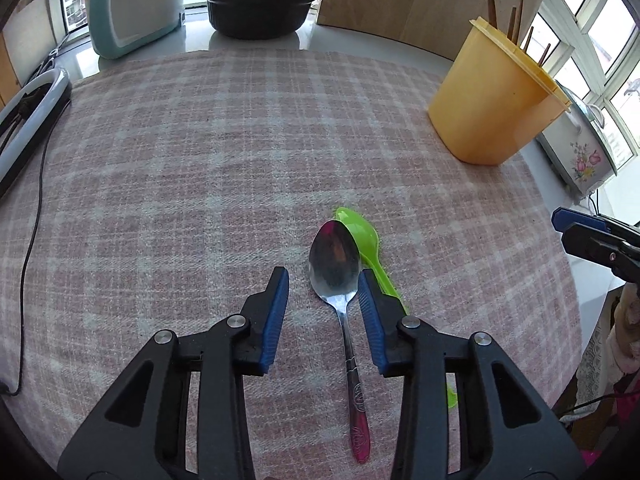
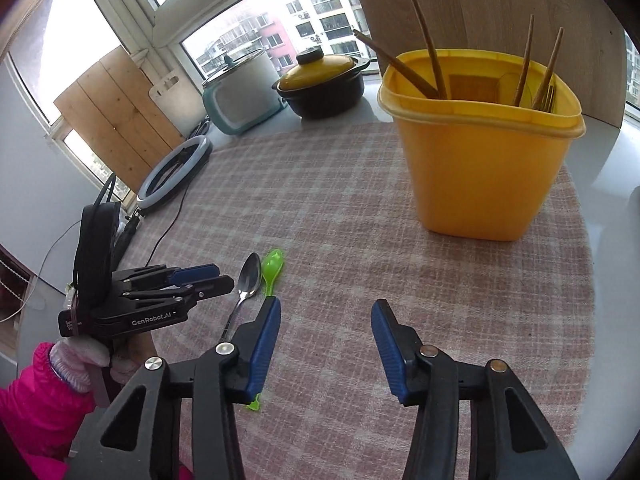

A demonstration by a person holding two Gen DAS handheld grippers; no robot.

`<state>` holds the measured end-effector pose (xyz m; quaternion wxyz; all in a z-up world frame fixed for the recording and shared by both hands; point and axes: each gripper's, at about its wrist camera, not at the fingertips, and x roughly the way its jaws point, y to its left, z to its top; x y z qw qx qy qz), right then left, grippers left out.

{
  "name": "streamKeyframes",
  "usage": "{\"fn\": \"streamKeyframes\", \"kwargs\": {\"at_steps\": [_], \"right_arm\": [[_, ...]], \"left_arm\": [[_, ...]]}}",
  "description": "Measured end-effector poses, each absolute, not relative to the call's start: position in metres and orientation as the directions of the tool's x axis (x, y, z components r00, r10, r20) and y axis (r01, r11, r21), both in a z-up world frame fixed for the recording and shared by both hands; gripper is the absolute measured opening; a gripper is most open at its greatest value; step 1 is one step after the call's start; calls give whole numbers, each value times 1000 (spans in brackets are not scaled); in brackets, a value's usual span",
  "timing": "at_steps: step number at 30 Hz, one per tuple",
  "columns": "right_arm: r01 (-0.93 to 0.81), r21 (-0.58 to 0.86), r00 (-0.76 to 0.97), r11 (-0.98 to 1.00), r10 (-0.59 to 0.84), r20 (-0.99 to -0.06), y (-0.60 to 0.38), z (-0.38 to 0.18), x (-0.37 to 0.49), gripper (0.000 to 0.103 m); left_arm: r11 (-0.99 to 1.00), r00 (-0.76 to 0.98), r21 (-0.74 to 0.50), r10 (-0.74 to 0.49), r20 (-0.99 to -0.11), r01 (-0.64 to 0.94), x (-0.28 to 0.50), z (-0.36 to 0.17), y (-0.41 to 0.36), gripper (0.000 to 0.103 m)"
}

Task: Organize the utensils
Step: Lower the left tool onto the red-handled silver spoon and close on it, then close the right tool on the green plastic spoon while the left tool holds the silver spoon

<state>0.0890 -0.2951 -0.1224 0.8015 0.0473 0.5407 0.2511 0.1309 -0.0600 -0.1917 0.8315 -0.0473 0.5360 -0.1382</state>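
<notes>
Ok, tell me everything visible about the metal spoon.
The metal spoon lies flat on the checked cloth, bowl up and pointing away. It has a shiny steel bowl and neck, and an embossed handle with a dark red end. Its bowl overlaps the green plastic spoon. The open left gripper straddles its neck without gripping.

The left gripper's point(image 1: 323, 292) right finger is covering most of the green spoon's point(image 1: 362, 232) handle. The right gripper point(image 1: 592, 240) is running off the frame edge. The bin point(image 2: 480, 176) wall is hiding the chopsticks' point(image 2: 428, 40) lower ends.
</notes>
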Motion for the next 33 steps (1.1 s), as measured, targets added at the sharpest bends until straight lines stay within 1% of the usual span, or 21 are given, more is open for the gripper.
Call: {"fn": "streamKeyframes", "kwargs": {"at_steps": [4,12,13,16,25,27,28,33], "right_arm": [[-348,351,272,869,452,-849,-289,-127,91,41],[-343,343,258,874,439,-861,-278,-134,96,40],[-340,342,256,876,436,-863,-277,-135,96,40],[-336,341,252,878,433,-866,-276,-138,99,39],[-331,344,242,879,432,-869,-273,-142,103,39],[-331,348,237,877,434,-869,-273,-143,103,39],[-330,351,233,876,437,-869,-272,-144,104,37],[-334,364,214,869,446,-869,-265,-149,105,35]], "left_arm": [[956,366,-209,-274,-889,207,139,-201,-64,37],[951,364,-171,-259,-895,256,147,-207,-76,37],[952,369,-164,-254,-894,260,148,-208,-77,36],[954,388,-124,-227,-893,274,147,-208,-82,26],[947,384,-123,-236,-893,296,142,-208,-88,26],[947,396,-94,-217,-892,306,140,-208,-91,26],[948,404,-79,-206,-891,307,139,-208,-93,26],[957,434,-62,-186,-882,282,137,-206,-93,17]]}}
